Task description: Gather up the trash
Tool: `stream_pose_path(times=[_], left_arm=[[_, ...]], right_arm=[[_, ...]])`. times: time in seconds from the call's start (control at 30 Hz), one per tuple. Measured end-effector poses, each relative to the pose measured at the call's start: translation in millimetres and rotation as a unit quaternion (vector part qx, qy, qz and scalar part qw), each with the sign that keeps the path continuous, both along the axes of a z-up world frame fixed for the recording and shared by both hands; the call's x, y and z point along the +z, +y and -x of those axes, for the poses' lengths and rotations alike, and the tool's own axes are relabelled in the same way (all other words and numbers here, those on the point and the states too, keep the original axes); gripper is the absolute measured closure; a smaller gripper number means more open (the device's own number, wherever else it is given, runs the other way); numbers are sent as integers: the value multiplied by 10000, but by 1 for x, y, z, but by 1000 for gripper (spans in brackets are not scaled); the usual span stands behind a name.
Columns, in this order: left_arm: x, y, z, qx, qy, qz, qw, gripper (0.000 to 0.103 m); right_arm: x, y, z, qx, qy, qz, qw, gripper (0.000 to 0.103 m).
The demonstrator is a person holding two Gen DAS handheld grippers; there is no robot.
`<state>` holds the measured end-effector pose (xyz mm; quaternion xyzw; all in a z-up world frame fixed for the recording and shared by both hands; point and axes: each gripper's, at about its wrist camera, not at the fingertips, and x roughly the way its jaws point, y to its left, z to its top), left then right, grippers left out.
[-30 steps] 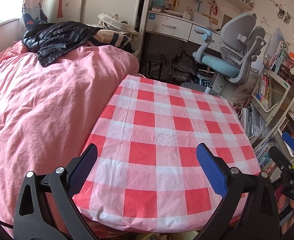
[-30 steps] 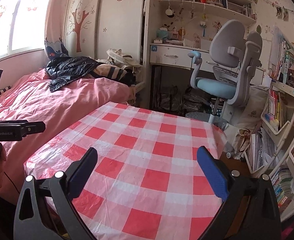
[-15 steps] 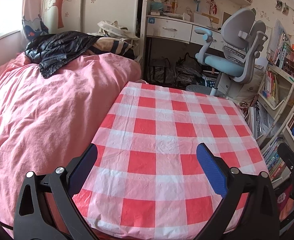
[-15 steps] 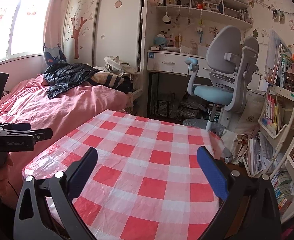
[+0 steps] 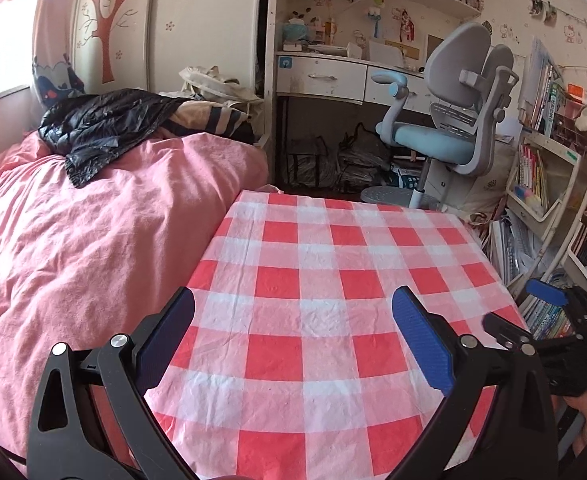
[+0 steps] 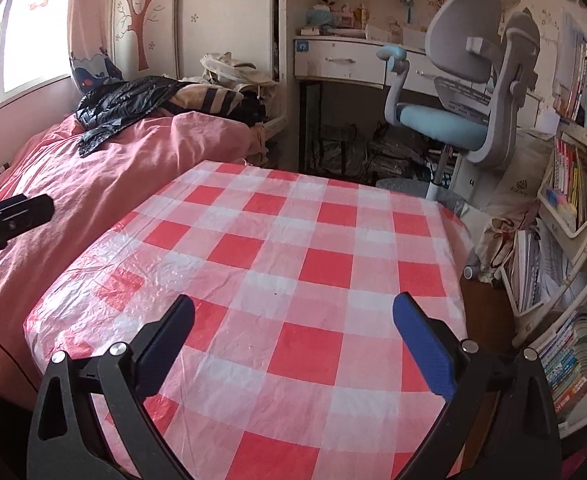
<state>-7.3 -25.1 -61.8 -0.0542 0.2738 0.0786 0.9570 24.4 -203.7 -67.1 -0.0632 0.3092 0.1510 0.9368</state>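
both grippers [image 5: 293, 334] [image 6: 293, 336] spread, above tablecloth [image 5: 325, 280]

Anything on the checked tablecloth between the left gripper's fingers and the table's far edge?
No. In the left wrist view, only bare red-and-white checked plastic tablecloth lies ahead of the open left gripper; no trash shows there. The right wrist view agrees.

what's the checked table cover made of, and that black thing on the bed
Checked table cover: probably thin plastic sheet, with glossy glare and fine crinkles. Black thing on the bed: shiny, crumpled, either plastic film or a glossy jacket; can't tell which.
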Motion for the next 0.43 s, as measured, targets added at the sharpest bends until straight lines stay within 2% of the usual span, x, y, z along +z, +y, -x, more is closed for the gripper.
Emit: stream_pose_path(times=[0.1, 0.27, 0.43], left_arm=[[0, -3, -3, -2, 69, 1, 10000, 7], [-2, -8, -10, 15, 285, -213, 9994, 7], [-1, -7, -10, -15, 317, -204, 9993, 7]], right_arm=[[-5, -2, -7, -71, 84, -3, 9999, 8], [-8, -5, -14, -165, 47, 102, 9998, 8], [-17, -15, -30, -328, 309, 91, 9989, 8]])
